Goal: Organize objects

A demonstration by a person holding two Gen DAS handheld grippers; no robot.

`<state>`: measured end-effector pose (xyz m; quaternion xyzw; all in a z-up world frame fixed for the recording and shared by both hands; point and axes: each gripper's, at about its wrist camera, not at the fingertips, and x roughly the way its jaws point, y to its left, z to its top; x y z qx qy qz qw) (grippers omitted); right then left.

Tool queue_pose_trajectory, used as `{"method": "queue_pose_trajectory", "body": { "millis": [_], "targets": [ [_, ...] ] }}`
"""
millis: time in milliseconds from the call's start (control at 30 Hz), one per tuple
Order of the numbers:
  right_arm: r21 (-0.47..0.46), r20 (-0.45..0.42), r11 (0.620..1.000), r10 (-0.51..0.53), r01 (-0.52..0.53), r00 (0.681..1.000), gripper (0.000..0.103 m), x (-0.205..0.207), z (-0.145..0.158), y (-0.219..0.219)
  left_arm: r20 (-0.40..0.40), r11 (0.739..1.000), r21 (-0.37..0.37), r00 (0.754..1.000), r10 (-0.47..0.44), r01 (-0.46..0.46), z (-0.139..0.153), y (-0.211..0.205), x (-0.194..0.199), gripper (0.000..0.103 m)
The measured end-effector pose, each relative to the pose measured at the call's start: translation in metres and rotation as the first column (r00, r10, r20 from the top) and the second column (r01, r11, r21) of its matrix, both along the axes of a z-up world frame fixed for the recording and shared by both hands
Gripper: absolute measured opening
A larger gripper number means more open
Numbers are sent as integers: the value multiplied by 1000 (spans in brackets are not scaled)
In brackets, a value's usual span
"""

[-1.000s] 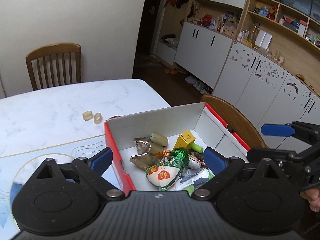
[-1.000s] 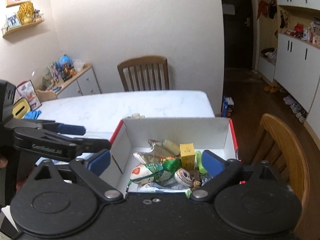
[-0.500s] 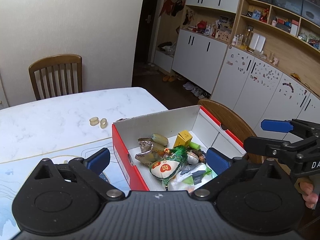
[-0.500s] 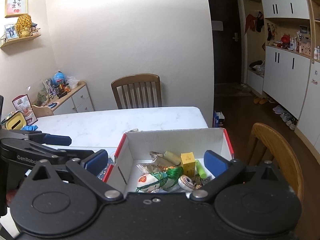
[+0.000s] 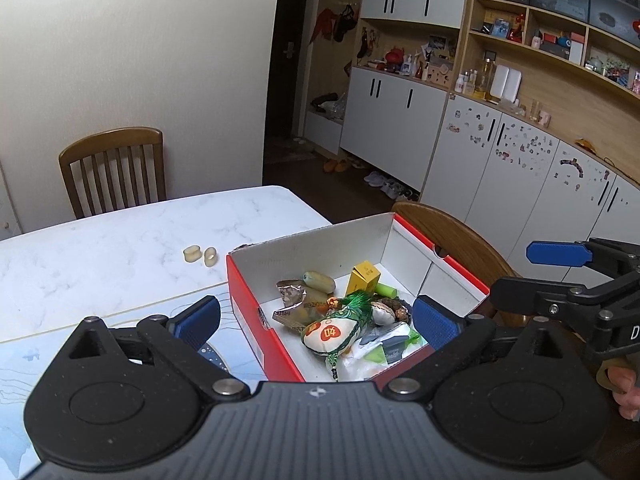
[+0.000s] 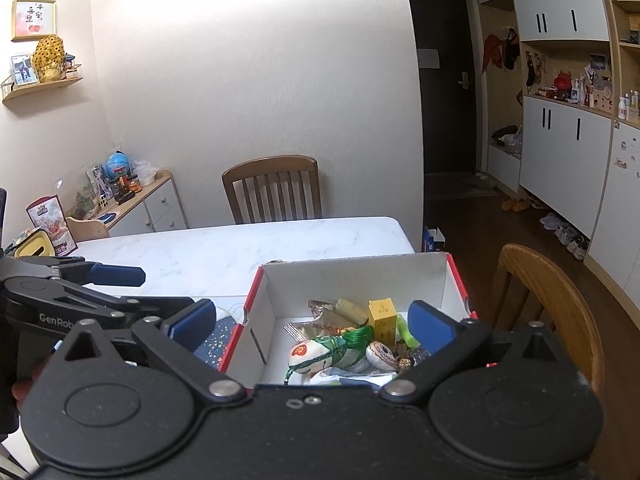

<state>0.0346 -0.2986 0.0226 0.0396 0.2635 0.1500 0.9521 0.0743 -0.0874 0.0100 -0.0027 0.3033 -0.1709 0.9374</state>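
Marble-look table (image 5: 100,264) carries a red-and-white box (image 5: 248,300) at its near right corner, open top, with one wooden chair (image 5: 456,236) just beyond the box's right wall and another chair (image 6: 276,184) at the table's far side.

Change over the last second: both cameras have pulled up and back from the box, so it reads smaller and lower in each view; box contents look the same. My read: a retreat or a pause between picks, not a reach.

Left hand-held gripper (image 5: 316,320) is wide open, nothing between its blue pads, above the box's near left side. Right hand-held gripper (image 6: 312,322) is equally wide open and empty, above the box's near edge.

In the box, largest down: white pouch (image 5: 332,334) with green tassel at the near middle, foil packet (image 5: 296,304) toward the left wall, yellow carton (image 5: 365,276) upright near the back, beige tube (image 5: 318,280) beside it, small green stick (image 5: 386,290) right of the carton. Small bits at the near right are too jumbled to name.

Outside the box: two beige rings (image 5: 200,255) on the table, just beyond the box's far left corner, touching nothing else. If they belong in the box, sorting is unfinished; if not, it may be done.

Room: the table left of and behind the box is open. The box walls are tall and the contents packed.
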Motion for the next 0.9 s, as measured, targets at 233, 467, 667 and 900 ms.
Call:
{"method": "queue_pose_trajectory", "body": {
  "millis": [233,467,667,900],
  "targets": [
    [-1,-12,1000,-19,19,1000,102,-3,-2,0,3,1000,9,1000,-10,10,-2,-3,0,103],
    [-46,-41,998,-54,52,998,102,0,-9,3,-1,1000,6,1000,-13,13,-5,-3,3,103],
    [-47,-56,997,-63,61,996,102,2,-12,3,-15,1000,3,1000,-18,18,-8,-2,6,103],
    [-48,-61,998,-54,51,997,102,5,-13,5,-18,1000,-7,1000,-25,25,-9,-1,8,103]
  ]
}}
